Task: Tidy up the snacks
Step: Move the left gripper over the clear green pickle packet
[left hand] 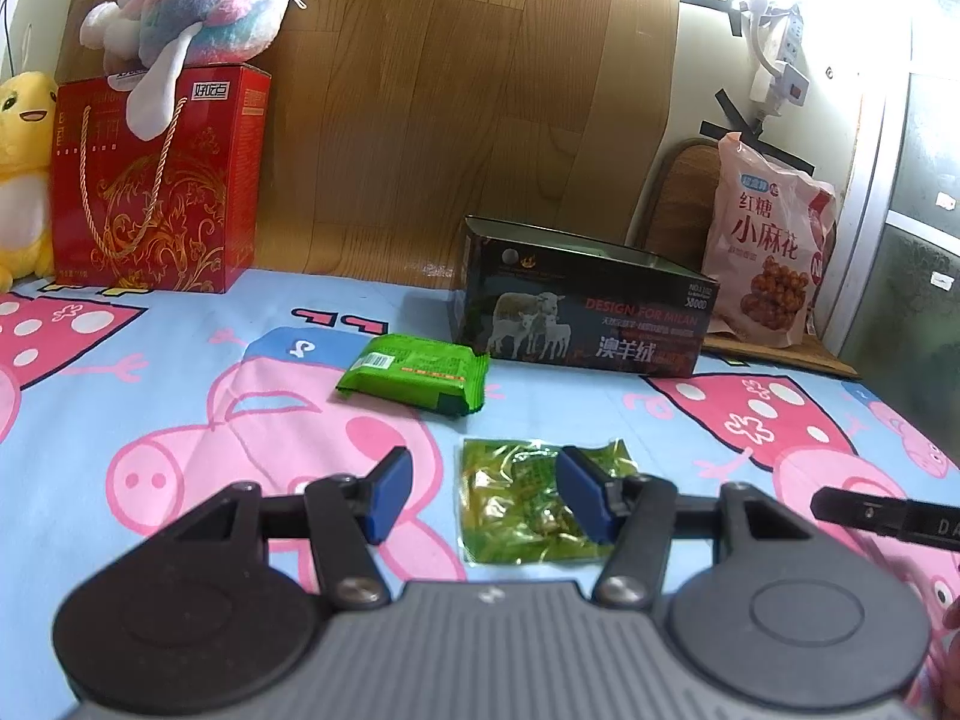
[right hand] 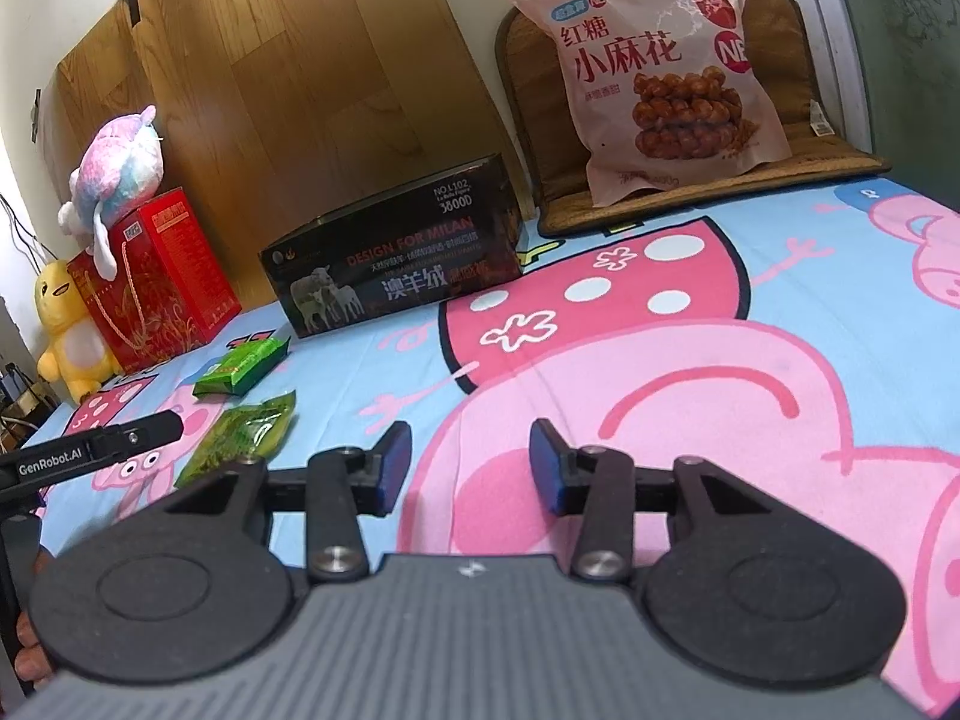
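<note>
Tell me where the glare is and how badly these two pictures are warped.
Left wrist view: bright glare washes out the top right, around the power strip; fisheye bends the wooden board. Right wrist view: even light, no glare, mild sheen on the pink snack bag; bedsheet curves strongly toward the edges.

Beside the one dark box lay two green snack packets; behind it leaned one pink bag; two plush toys flanked one red box.

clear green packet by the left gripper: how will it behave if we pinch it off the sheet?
The clear green packet lies flat with crinkled, glossy film, so it will probably flop and feel slippery. Loose lumps show inside, so the contents may shift when lifted. It looks thin on the soft sheet; the open left gripper may catch fabric too.
</note>
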### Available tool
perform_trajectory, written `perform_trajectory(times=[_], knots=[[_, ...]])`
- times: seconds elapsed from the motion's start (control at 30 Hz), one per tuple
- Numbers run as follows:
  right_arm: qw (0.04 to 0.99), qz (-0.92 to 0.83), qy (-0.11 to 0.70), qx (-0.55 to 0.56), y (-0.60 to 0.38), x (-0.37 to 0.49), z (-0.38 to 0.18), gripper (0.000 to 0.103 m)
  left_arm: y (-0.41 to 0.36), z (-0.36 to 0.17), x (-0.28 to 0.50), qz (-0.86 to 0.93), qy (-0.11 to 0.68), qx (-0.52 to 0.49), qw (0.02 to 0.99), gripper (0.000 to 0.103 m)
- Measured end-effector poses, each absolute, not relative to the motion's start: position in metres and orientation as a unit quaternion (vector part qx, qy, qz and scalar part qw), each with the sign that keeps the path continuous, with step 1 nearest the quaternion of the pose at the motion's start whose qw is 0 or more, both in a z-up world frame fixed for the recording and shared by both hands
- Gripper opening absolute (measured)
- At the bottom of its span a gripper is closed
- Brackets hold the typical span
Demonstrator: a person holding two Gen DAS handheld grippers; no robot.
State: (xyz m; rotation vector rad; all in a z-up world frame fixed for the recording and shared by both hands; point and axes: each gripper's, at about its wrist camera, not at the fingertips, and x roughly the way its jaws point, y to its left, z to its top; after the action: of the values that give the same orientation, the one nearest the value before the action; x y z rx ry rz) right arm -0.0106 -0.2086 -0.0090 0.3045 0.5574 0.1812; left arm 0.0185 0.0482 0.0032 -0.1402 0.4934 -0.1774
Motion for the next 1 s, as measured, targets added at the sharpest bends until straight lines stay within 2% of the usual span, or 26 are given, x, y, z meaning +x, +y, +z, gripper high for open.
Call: perform_trajectory(times=[1.0], knots=[[0.946, 0.092, 0.273, 0.151, -0.2077, -0.0129, -0.0094, 0.047, 0.0521, 0.0034, 0.0179, -0.089, 0.24, -0.069, 0.964, 0.054]])
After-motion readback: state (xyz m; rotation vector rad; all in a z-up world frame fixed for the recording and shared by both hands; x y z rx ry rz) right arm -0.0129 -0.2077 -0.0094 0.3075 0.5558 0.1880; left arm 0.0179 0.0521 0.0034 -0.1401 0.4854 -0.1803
